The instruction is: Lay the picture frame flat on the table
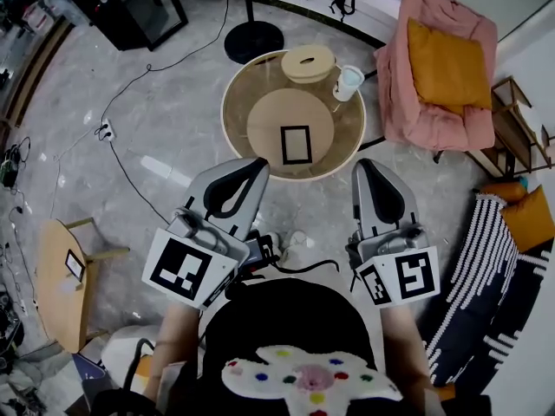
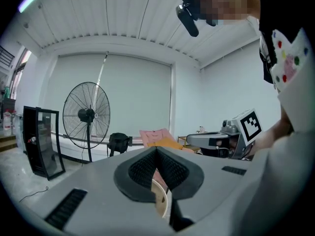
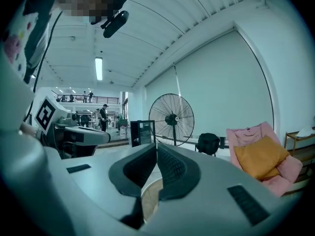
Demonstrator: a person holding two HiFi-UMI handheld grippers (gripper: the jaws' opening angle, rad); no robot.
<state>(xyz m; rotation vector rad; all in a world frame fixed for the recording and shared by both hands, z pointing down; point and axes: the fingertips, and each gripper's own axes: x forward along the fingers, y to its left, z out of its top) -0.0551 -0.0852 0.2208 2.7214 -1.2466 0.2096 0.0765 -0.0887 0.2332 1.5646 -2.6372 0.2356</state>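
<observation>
A small black-edged picture frame (image 1: 296, 144) lies flat on a round tan mat (image 1: 289, 128), which sits on the round glass-topped table (image 1: 238, 115) ahead of me. Both grippers hang in the air short of the table's near edge and point toward it. In the head view the left gripper (image 1: 251, 166) is shut and holds nothing. The right gripper (image 1: 366, 165) is also shut and empty. The left gripper view shows its own left gripper (image 2: 156, 152) with dark ribbed pads pressed together. The right gripper (image 3: 156, 149) looks the same in its own view.
On the table's far side sit a round pale wooden piece (image 1: 308, 61) and a white jug (image 1: 349, 81). A fan's base (image 1: 253, 40) stands behind the table. A pink armchair (image 1: 425, 115) with an orange cushion stands right, a small wooden side table (image 1: 56, 289) lies left, and cables cross the floor.
</observation>
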